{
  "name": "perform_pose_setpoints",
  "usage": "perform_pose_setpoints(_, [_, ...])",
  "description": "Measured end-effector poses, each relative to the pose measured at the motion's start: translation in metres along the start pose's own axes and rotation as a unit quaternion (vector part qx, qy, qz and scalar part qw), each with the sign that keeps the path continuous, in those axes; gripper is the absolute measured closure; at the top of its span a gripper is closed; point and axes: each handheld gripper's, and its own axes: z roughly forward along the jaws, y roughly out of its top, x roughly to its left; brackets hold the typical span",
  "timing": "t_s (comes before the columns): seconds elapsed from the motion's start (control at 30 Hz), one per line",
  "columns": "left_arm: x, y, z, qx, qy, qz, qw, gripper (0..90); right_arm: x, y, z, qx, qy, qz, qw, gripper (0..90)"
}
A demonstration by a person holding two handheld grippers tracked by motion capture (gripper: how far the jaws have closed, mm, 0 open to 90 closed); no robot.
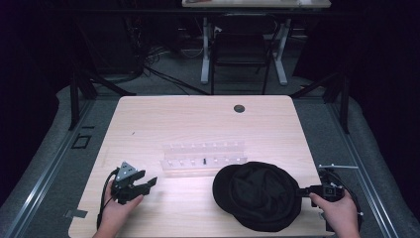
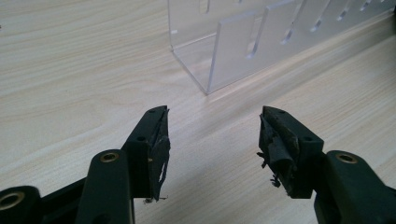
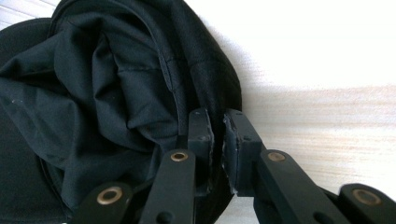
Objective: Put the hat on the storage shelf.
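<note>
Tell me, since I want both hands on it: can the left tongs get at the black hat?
Probably yes. The left tongs are open, and bare table lies between them and the black hat; the clear rack sits farther back.

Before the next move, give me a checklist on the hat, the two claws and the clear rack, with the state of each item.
1. Right claw shut on the black hat's edge: ok, its jaws pinch the fabric at the rim.
2. Left claw free: ok, jaws spread apart with only bare table between them.
3. Hat fully on the table: ok, it lies flat near the front right corner.
4. Hat clear of the clear rack: cannot tell, its far rim sits right by the rack's right end.
5. Left claw clear of the rack: ok, a gap of table shows ahead of it.
6. Firmness of the right grip: cannot tell.
</note>
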Motion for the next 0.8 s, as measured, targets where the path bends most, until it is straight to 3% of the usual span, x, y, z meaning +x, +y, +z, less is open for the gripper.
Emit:
perform_pose_setpoints(0.07, [0.0, 0.0, 0.0, 0.001, 0.0, 0.0, 1.0, 43.4, 0.0, -0.001, 0.0, 0.008, 0.001, -0.002, 1.0, 80.6])
perform_pose_setpoints(0.1, [0.0, 0.0, 0.0, 0.001, 0.0, 0.0, 1.0, 43.4, 0.0, -0.001, -0.001, 0.019, -0.015, -0.008, 0.9997, 80.4])
perform_pose_setpoints(0.13, [0.0, 0.0, 0.0, 0.001, 0.0, 0.0, 1.0, 43.4, 0.002, -0.003, 0.002, 0.006, -0.004, 0.008, 0.9999, 80.2])
perform_pose_setpoints(0.17, [0.0, 0.0, 0.0, 0.0, 0.0, 0.0, 1.0, 43.4, 0.0, -0.002, 0.002, 0.016, 0.001, 0.0, 0.9999, 80.0])
perform_pose_setpoints(0.43, [0.0, 0.0, 0.0, 0.0, 0.0, 0.0, 1.0, 43.4, 0.001, -0.007, 0.001, 0.036, 0.002, 0.002, 0.9993, 78.3])
perform_pose_setpoints(0.47, [0.0, 0.0, 0.0, 0.0, 0.0, 0.0, 1.0, 43.4, 0.0, -0.008, 0.0, 0.054, -0.011, -0.006, 0.9985, 77.6])
perform_pose_setpoints(0.5, [0.0, 0.0, 0.0, 0.0, 0.0, 0.0, 1.0, 43.4, 0.0, -0.009, 0.003, 0.047, 0.005, 0.002, 0.9989, 76.5])
perform_pose_setpoints(0.6, [0.0, 0.0, 0.0, 0.0, 0.0, 0.001, 1.0, 43.4, 0.0, -0.011, 0.004, 0.038, -0.005, 0.009, 0.9992, 73.4])
perform_pose_setpoints(0.63, [0.0, 0.0, 0.0, 0.0, 0.001, 0.001, 1.0, 43.4, -0.002, -0.01, 0.004, 0.043, 0.002, 0.004, 0.9991, 72.4])
perform_pose_setpoints(0.67, [0.0, 0.0, 0.0, 0.0, 0.001, 0.001, 1.0, 43.4, -0.002, -0.01, 0.002, 0.049, -0.009, 0.001, 0.9988, 70.9])
perform_pose_setpoints(0.73, [0.0, 0.0, 0.0, 0.0, 0.001, 0.001, 1.0, 43.4, -0.004, -0.011, 0.006, 0.035, 0.009, 0.009, 0.9993, 68.1])
perform_pose_setpoints(0.8, [0.0, 0.0, 0.0, 0.001, 0.002, 0.001, 1.0, 43.4, -0.005, -0.012, 0.006, 0.031, 0.007, 0.001, 0.9995, 65.1])
